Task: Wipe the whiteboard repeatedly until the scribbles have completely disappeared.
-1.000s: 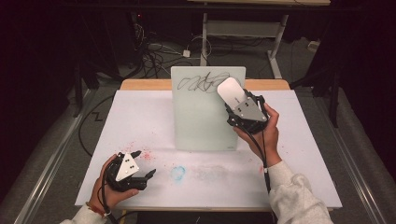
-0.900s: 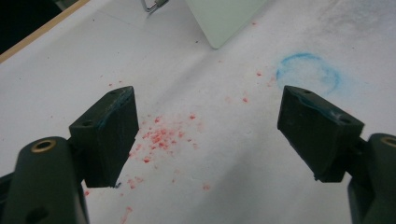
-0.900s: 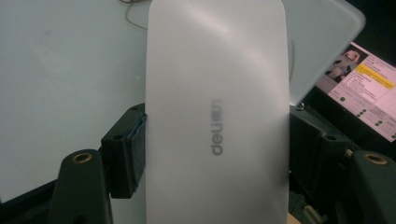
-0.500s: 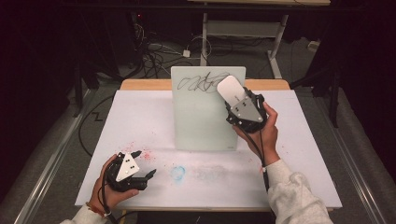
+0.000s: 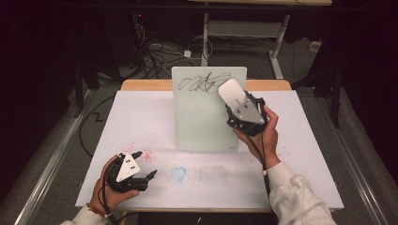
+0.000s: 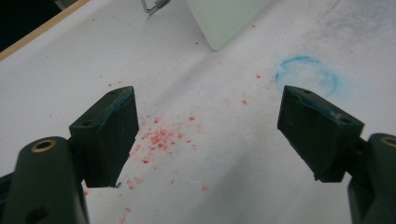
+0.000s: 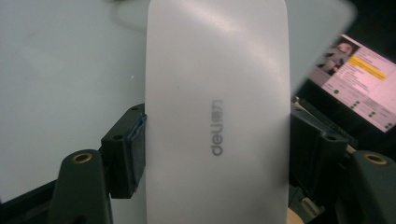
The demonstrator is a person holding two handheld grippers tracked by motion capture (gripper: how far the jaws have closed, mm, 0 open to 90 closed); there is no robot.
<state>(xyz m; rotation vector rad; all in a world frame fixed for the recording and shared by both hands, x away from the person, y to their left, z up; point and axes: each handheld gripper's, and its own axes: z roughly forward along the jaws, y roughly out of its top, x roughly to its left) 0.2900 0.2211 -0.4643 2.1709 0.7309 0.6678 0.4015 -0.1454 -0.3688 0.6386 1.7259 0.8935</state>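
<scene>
a person sits at a white-covered counter [image 5: 141, 122] with a two-finger gripper in each hand. a small whiteboard [image 5: 199, 122] stands upright near the middle of the counter, leaning slightly back, with a black scribble [image 5: 199, 83] across its top.

the right gripper [image 5: 234, 101] is raised in front of the board's upper right part. its fingers [image 7: 125, 154] are closed on the two long sides of a white eraser [image 7: 217, 116], a smooth rounded oblong block with a grey brand mark on its back. in the high view the eraser [image 5: 231, 92] sits at the right end of the scribble, seemingly against the board, though contact cannot be confirmed.

the left gripper [image 5: 143, 171] rests low at the near left of the counter, its fingers [image 6: 109, 135] spread wide with nothing between them. below them lie red crumbs [image 6: 163, 137], and a faint blue ring stain [image 6: 306, 77] marks the covering just beside.

judging by its look, the eraser is light and rigid, with a slick plastic shell that could slide in the grip if squeezed weakly. holding it across its narrow width at mid-length, as now, looks sensible. the board seems thin, light and only propped up, so a hard push near its top could tip or shift it; gentle, even pressure would be safer.
</scene>
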